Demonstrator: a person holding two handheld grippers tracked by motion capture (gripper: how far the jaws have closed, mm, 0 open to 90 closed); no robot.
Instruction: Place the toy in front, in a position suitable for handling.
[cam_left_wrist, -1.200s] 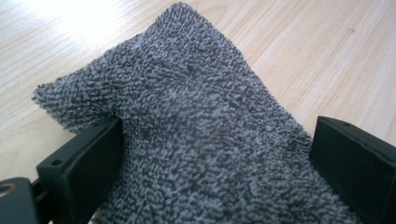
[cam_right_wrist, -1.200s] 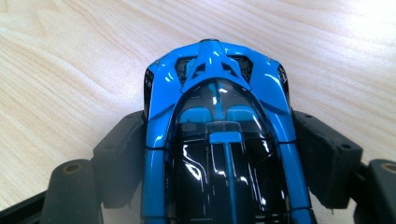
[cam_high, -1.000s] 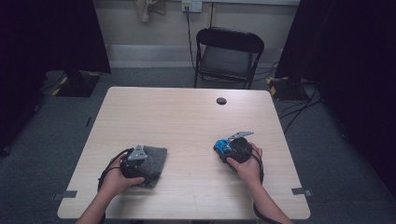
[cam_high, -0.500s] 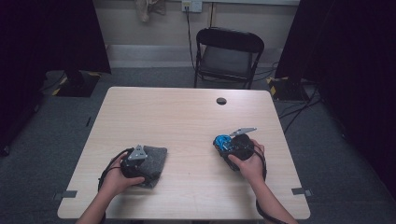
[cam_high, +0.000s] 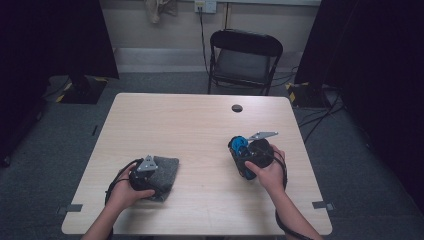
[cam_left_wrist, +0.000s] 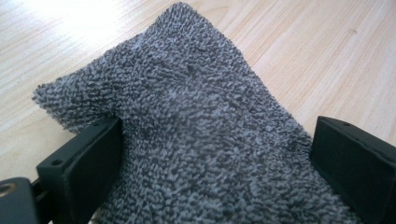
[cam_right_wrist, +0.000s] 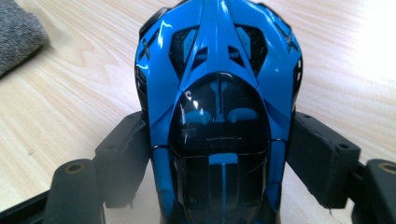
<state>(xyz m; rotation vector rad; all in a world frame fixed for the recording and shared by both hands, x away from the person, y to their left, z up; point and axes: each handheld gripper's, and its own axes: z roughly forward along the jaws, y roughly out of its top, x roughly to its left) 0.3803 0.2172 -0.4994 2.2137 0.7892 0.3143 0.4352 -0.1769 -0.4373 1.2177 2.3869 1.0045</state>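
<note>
Right gripper view: blue toy car (cam_right_wrist: 219, 93) apparently clamped between jaws.

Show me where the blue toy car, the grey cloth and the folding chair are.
blue toy car (cam_right_wrist: 219, 116): right gripper view, on its dark canopy.
grey cloth (cam_left_wrist: 196, 121): left gripper view, on its fuzzy middle.
folding chair (cam_high: 243, 65): high view, on its seat.

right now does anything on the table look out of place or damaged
Nothing stands out. The blue toy car looks whole and sits squarely between the right tongs, which grip its sides. The grey cloth lies bunched between the left tongs on the table. No spills show.
</note>
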